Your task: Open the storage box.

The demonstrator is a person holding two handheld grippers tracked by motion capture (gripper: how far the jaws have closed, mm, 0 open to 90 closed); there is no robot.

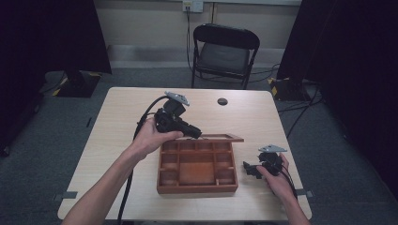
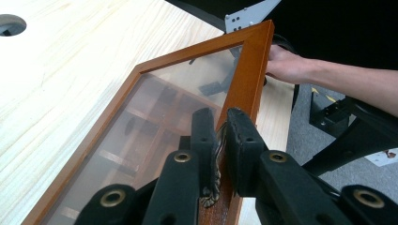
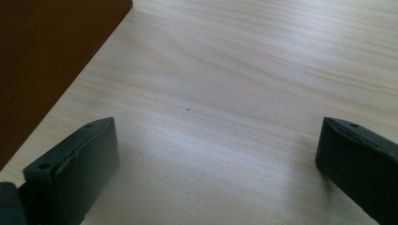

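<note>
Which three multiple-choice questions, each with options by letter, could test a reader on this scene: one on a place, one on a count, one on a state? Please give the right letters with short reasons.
1. Where does the right gripper rest?
A. On the table, to the right of the wooden box
B. Inside the box
C. On the folding chair

2. How many compartments lie along the far row of the box?
A. One
B. Four
C. Nine

3. How does the box's glass lid stand?
A. Flat shut on the box
B. Lifted open, its frame clamped in the left gripper
C. Taken off and laid on the floor

Answers:
1. A, the high view shows it on the table beside the box, jaws wide apart.
2. B, four small compartments show under the lid's edge in the high view.
3. B, the left gripper view shows both jaws pressed on the lid's frame, the box's dividers visible through the glass.
</note>
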